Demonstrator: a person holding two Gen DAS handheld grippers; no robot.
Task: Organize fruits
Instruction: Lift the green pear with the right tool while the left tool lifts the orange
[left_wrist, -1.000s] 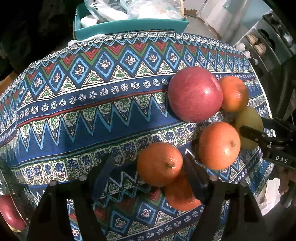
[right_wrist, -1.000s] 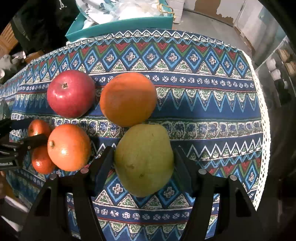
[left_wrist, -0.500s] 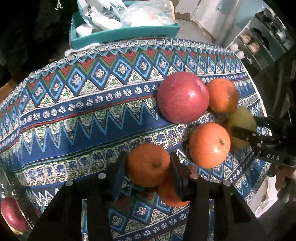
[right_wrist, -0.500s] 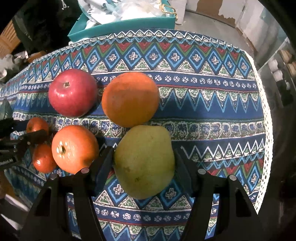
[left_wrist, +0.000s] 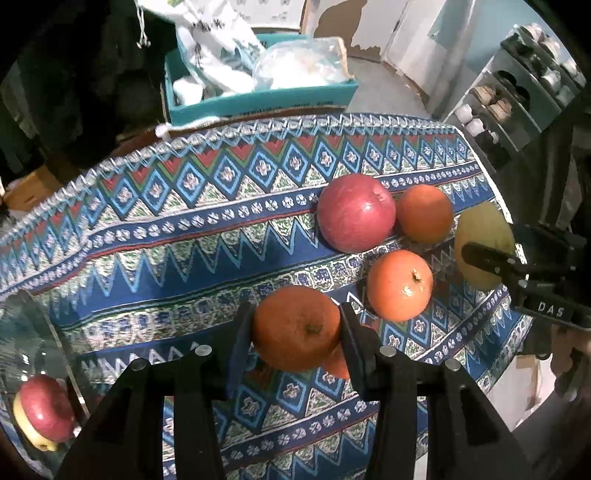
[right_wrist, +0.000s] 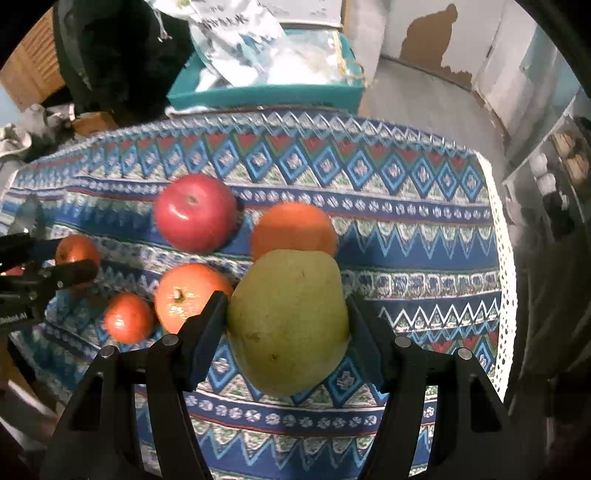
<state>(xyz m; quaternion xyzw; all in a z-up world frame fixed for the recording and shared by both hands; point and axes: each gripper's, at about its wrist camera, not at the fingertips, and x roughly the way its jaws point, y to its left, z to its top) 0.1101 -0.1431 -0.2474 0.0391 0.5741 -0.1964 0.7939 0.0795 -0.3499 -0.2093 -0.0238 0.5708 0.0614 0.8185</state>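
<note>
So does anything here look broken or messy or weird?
Nothing looks spilled or broken. The left gripper holds an orange, the right gripper a yellow-green pear. One oddity: an apple at the left view's bottom-left edge looks cut, showing pale flesh.

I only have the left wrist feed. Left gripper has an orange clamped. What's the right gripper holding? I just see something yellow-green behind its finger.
Observer: The right gripper is shut on a whole yellow-green pear, pads on both of its sides.
Operator: Anything on the cloth to the right of that pear?
Observer: No fruit; the right wrist view shows bare patterned tablecloth out to its white lace edge.
Operator: My held orange hides a fruit below it. What is it?
Observer: A small orange, resting on the cloth beside the stemmed orange.
Operator: How many fruits in total?
Observer: Six on that view, including the red apple.
</note>
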